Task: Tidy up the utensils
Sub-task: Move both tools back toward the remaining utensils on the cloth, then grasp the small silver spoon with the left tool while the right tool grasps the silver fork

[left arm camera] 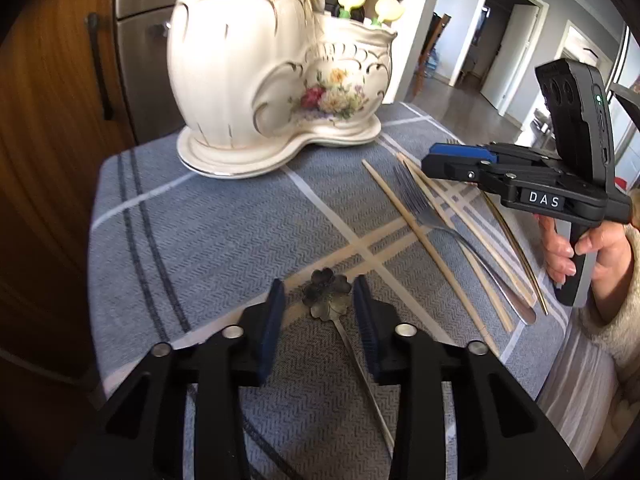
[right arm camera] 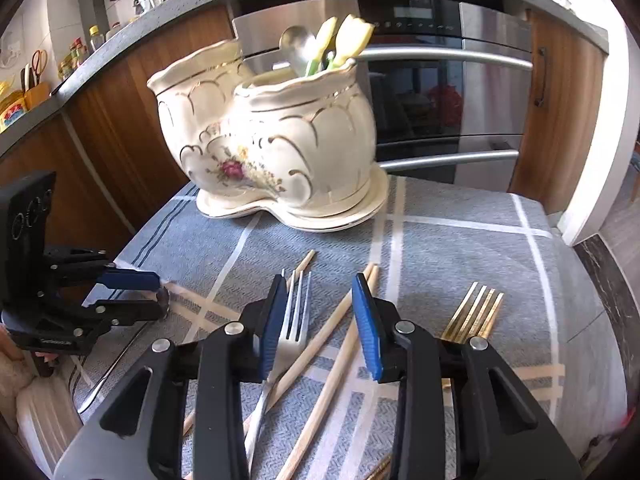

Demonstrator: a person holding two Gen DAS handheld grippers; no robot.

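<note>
Spoon (left arm camera: 329, 296) with a flower-shaped bowl lay on the bench cloth (left arm camera: 224, 240) between the spread fingers of the left tool (left arm camera: 320, 320), its handle running back toward 5 o'clock under it. At 2 o'clock lay chopsticks (left arm camera: 416, 236) and a silver fork (left arm camera: 424, 204). The right tool (right arm camera: 320, 320) hung spread over that fork's neck and two chopsticks. Only its view showed a gold fork (right arm camera: 474, 312) at 2 o'clock, and a spoon inside the ceramic holder (right arm camera: 280, 136).

Both wrist views look low and close across the tablecloth (left arm camera: 208, 216), sharing the ceramic holder (right arm camera: 280, 140)
</note>
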